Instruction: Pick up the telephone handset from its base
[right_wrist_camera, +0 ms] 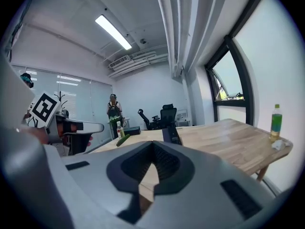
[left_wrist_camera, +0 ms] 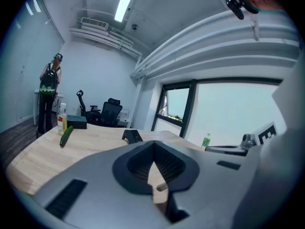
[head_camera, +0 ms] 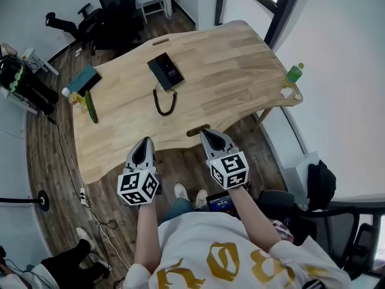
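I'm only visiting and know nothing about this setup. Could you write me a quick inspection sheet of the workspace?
Surface: light wooden table, bare in front of the grippers.
Job's things: black telephone mid-table, apart from both grippers, handset not lifted.
Clutter: cucumber, small bottle and teal box at the left end; green bottle at the right corner.
Grippers: left gripper and right gripper at the near edge, jaws together, empty.
Cables: coiled cord by the telephone; white cable on the floor.
Surroundings: office chairs beyond the table; window on the right.
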{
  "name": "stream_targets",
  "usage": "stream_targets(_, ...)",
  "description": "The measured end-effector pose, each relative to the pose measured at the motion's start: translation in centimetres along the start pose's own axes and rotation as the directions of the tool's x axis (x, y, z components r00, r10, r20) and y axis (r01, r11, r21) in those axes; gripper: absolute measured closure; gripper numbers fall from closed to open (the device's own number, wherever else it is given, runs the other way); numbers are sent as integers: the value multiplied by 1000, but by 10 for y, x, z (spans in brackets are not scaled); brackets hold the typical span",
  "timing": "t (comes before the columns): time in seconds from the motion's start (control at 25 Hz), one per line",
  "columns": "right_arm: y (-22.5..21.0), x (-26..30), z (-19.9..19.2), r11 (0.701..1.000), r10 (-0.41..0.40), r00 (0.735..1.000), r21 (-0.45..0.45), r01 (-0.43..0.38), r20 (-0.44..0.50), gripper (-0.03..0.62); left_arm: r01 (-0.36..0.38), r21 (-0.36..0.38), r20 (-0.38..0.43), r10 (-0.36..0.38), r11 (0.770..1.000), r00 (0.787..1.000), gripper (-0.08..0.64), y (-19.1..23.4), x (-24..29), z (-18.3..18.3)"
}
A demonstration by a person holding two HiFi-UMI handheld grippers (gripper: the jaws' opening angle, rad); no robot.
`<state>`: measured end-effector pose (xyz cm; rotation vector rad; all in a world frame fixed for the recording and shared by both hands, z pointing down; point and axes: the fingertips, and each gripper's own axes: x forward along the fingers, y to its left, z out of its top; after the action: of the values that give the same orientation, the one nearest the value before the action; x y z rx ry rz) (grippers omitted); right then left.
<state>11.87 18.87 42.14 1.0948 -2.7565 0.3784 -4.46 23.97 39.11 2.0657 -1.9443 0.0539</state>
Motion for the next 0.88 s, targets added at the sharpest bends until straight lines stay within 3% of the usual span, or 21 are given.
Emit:
stream_targets(0.52,-58,40,12,998,-58,998,-17,57,-9,588,116,-66,-19,-117,991,993,554,-12,92,7)
stream_targets(0.88,-96,139,30,998,-59,997,-8,58,-58,588,142,-101,-40,-147,985,988,554,36,199,32)
